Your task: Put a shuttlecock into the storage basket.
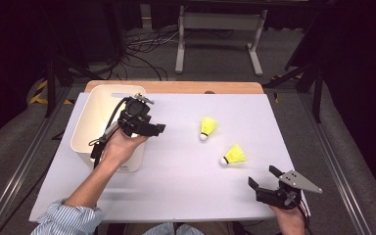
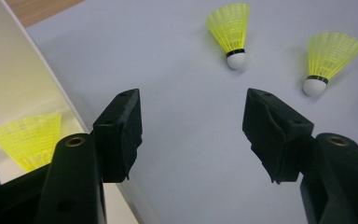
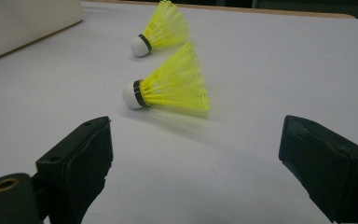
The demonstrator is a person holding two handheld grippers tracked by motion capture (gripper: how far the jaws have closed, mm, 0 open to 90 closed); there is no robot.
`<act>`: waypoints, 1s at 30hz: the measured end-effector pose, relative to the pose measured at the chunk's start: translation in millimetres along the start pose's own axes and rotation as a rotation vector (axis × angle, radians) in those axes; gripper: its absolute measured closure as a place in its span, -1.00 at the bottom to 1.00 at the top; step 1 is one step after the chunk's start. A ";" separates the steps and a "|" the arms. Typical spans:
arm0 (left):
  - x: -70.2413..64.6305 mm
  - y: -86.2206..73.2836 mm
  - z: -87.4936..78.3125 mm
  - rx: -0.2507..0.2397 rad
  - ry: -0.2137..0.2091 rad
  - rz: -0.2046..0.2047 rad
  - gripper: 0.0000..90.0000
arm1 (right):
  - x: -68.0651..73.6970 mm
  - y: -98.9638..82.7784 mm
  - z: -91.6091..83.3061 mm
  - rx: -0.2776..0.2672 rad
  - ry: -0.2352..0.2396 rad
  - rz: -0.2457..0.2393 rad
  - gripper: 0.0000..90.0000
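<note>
Now two yellow shuttlecocks lie apart on the white table (image 1: 186,186): the far shuttlecock (image 1: 208,128) and the near shuttlecock (image 1: 233,155). My left gripper (image 1: 157,129) hovers released beside the white bin (image 1: 98,110), where a third shuttlecock (image 2: 30,137) rests. My right gripper (image 1: 263,177) waits released near the closer one.
</note>
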State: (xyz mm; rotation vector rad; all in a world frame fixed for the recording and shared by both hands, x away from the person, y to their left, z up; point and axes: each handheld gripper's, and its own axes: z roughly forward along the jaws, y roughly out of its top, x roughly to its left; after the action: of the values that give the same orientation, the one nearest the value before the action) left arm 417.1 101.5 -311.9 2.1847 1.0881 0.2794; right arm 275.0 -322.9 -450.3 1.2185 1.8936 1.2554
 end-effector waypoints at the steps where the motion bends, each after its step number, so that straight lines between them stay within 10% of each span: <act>1: -1.3 0.2 0.1 0.001 -0.002 0.005 -0.15 | 0.0 -0.1 0.1 0.001 0.000 -0.001 -0.77; 30: -35.7 -11.9 13.3 0.008 0.001 0.071 -0.18 | 0.6 -0.1 -0.9 -0.001 0.016 -0.001 -0.73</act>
State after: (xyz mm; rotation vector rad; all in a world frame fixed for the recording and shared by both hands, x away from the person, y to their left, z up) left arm 393.4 72.7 -326.1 2.2334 1.0145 0.3085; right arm 274.0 -322.7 -449.9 1.2102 1.9050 1.2692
